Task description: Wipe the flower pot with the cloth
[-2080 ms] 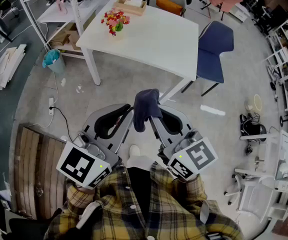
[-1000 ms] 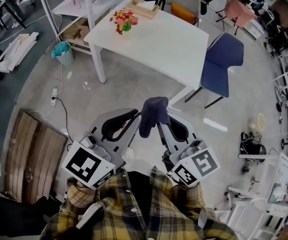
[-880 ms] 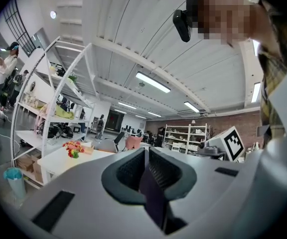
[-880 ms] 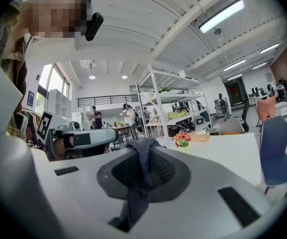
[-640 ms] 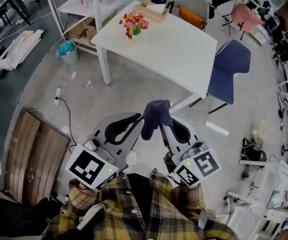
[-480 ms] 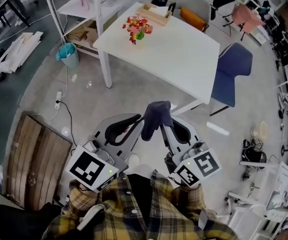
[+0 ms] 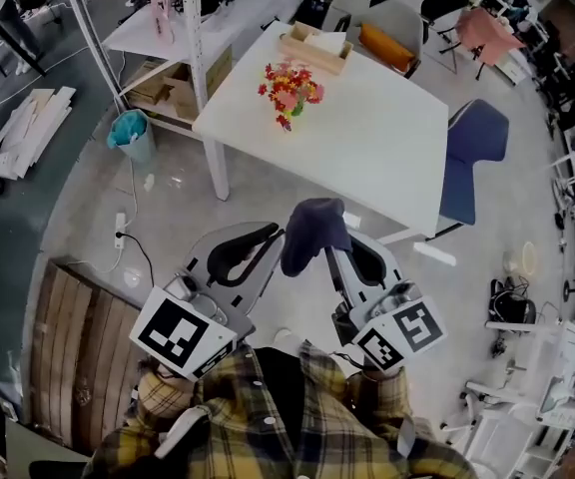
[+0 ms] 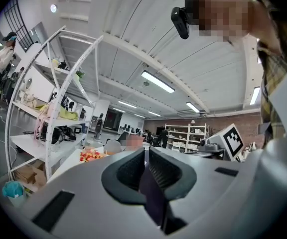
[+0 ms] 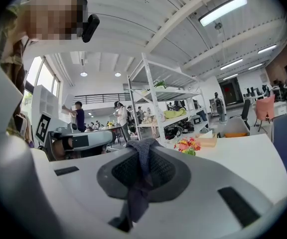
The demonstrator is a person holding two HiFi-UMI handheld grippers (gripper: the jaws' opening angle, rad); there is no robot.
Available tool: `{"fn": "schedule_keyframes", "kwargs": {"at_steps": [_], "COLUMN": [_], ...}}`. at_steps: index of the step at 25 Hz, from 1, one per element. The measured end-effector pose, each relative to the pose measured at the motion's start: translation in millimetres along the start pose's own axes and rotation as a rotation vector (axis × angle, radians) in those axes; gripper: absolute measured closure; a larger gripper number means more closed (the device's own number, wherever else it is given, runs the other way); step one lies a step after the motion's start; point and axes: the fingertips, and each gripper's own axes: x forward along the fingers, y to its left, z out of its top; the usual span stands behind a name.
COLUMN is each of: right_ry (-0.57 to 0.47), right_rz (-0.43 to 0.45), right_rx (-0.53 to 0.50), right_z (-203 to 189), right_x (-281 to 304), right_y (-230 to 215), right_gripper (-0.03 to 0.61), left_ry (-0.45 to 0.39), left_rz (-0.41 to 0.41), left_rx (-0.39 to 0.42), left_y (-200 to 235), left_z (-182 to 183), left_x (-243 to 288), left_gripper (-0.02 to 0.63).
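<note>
The flower pot (image 7: 289, 93) with red and yellow flowers stands on the white table (image 7: 367, 148), in the upper middle of the head view. 2 seconds ago it sat higher and more to the left in the frame. Now it is lower and looks closer to us. The blue chair (image 7: 472, 158) has slid toward the right edge.

The dark blue cloth (image 7: 310, 233) has not changed. It hangs in the middle of the frame, well apart from the pot. The left gripper (image 7: 271, 242) and the right gripper (image 7: 337, 252) each pinch 1 end of it, with their jaws closed tight on the cloth.

A wooden tray (image 7: 315, 48) lies at the far end of the table. The floor is gray. A white shelf rack (image 7: 168, 18) fills the upper left, with a teal bin (image 7: 131, 133) beside it. Brown wooden boards (image 7: 78, 357) lie at the lower left.

The head view shows only the floor and the tops of things. The 2 gripper views look level across the room, so we see the ceiling lights there. The right gripper view shows 2 people (image 9: 78, 116) standing far off at the left. The left gripper view shows a strip of cloth squeezed between its jaws, and the flowers small and far at the lower left.
</note>
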Motion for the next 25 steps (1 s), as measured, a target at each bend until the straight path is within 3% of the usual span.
{"fn": "schedule_keyframes", "kwargs": {"at_steps": [7,15,25], "right_ry": [-0.024,-0.003,0.017], "right_rz": [-0.092,-0.173,-0.201], "right_rx": [0.014,0.049,0.064], "right_z": [5,-1,6], "right_x": [35,50,91], "right_y": [-12,-32,-84], "right_gripper": [0.568,0.568,0.568], "left_ry": [0.009,0.042,0.053], "left_rz": [-0.045,-0.082,-0.084], "left_rx": [0.000,-0.037,-0.046], "left_y": [47,72,118], "left_z": [4,-7,-3], "left_x": [3,12,61], "left_gripper": [0.580,0.580,0.580]}}
